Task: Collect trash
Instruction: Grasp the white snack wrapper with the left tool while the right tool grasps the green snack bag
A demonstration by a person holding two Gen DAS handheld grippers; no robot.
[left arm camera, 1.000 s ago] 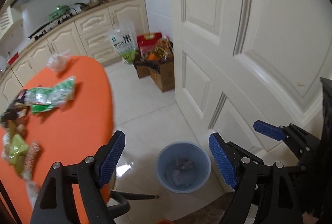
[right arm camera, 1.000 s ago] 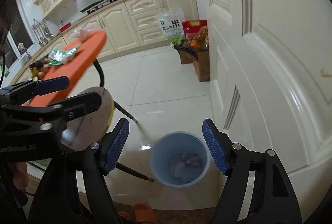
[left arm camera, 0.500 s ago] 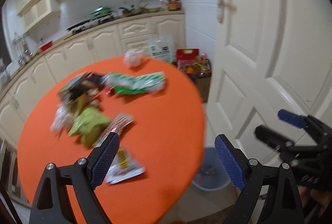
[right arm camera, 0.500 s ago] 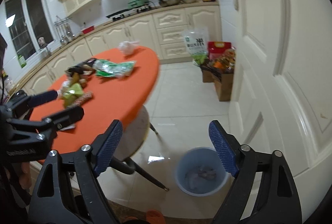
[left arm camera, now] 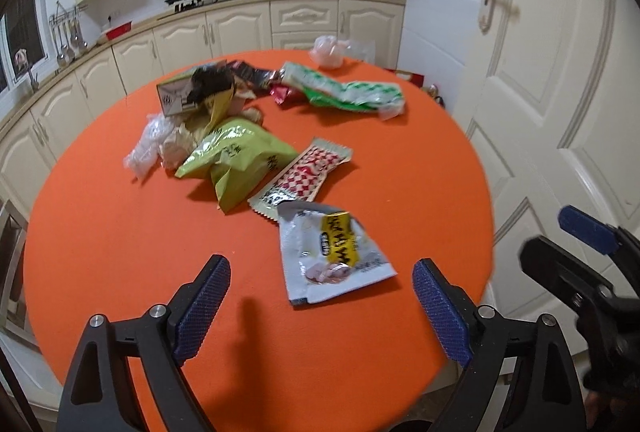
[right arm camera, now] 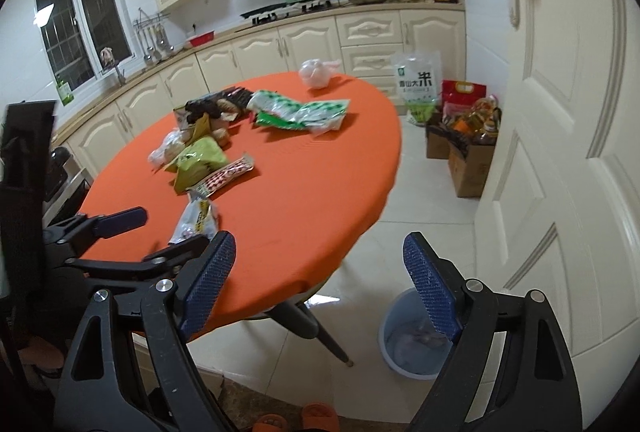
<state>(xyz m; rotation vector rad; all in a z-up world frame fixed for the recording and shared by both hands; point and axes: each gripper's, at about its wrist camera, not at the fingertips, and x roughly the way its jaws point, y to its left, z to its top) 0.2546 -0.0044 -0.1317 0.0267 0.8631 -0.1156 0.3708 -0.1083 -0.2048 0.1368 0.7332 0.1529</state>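
Swung away from the bin since a second ago: then looked straight down at the round blue plastic waste bin [right arm camera: 412,344] on the floor, now face the round orange-covered table [left arm camera: 120,252]. Left gripper [left arm camera: 320,296] hovering over the near part of the tabletop, jaws spread wide after opening a little further, nothing between the blue pads, nothing gripped. Right gripper [right arm camera: 320,284] off the table's edge above the white tiled floor [right arm camera: 420,200], jaws likewise having just opened, wide and empty.

Trash scattered on the orange cloth, untouched. Nearest the left gripper: a flat white-and-silver snack packet with a yellow label [left arm camera: 332,252], torn open at the top. Just beyond, touching it: a long red-and-white checked wrapper [left arm camera: 304,174]. Beside that, a crumpled lime-green foil bag [left arm camera: 236,160], then crumpled clear plastic film [left arm camera: 146,144] and a small grey carton under dark wrappers [left arm camera: 192,92]. Farther back, a long green-and-white plastic bag [left arm camera: 344,92]; at the far rim, well apart, a knotted clear bag holding something pink [left arm camera: 328,50].

Only in the right wrist view: the bin, standing on the floor near the white panelled door [right arm camera: 560,112] and beside the table's dark legs, with pale crumpled contents at the bottom; also a cardboard box of groceries [right arm camera: 468,156] by the wall. Only in the left wrist view: the packet's print and torn edge close up.
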